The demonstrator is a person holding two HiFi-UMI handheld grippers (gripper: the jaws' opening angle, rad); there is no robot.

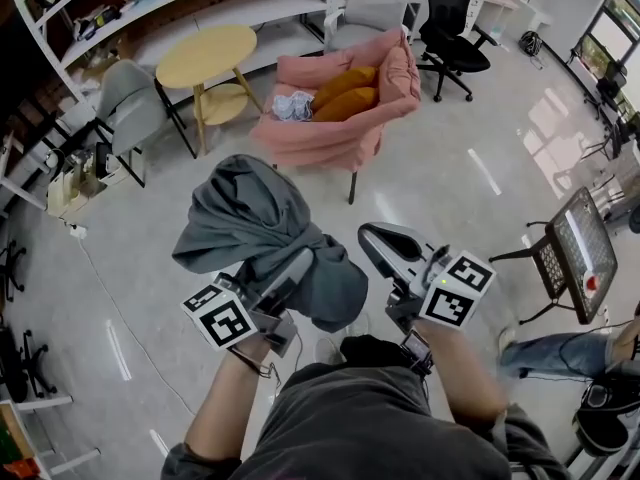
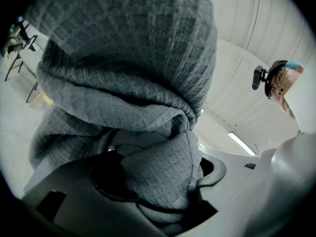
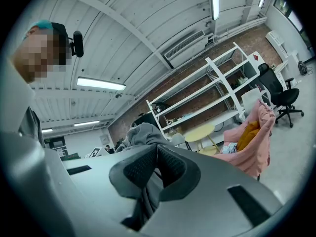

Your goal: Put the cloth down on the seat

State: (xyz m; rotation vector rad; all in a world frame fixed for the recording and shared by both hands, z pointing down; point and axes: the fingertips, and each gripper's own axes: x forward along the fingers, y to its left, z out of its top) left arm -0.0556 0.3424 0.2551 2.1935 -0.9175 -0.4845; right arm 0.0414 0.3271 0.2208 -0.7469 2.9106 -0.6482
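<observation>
**Carrying the cloth to the chair: the drop is yet to come**

You stand on the open floor (image 1: 450, 198) with the pink armchair (image 1: 300, 140) ahead of you and well apart from both tools. Its seat already holds two orange cushions (image 1: 345, 93) at the back and a small pale bundle (image 1: 293, 105) at the left edge.

The grey cloth (image 1: 255, 223) hangs in the air in front of you, not touching the floor. Your left tool (image 1: 298, 266) pinches a thick bunch of it, so its jaws stand wide around the fabric. Your right tool (image 1: 372, 238) is pressed together on a thin fold.

This looks like the carry step. Next you need to reach the front edge of the seat, lower the cloth onto its bare part and open both tools.
</observation>
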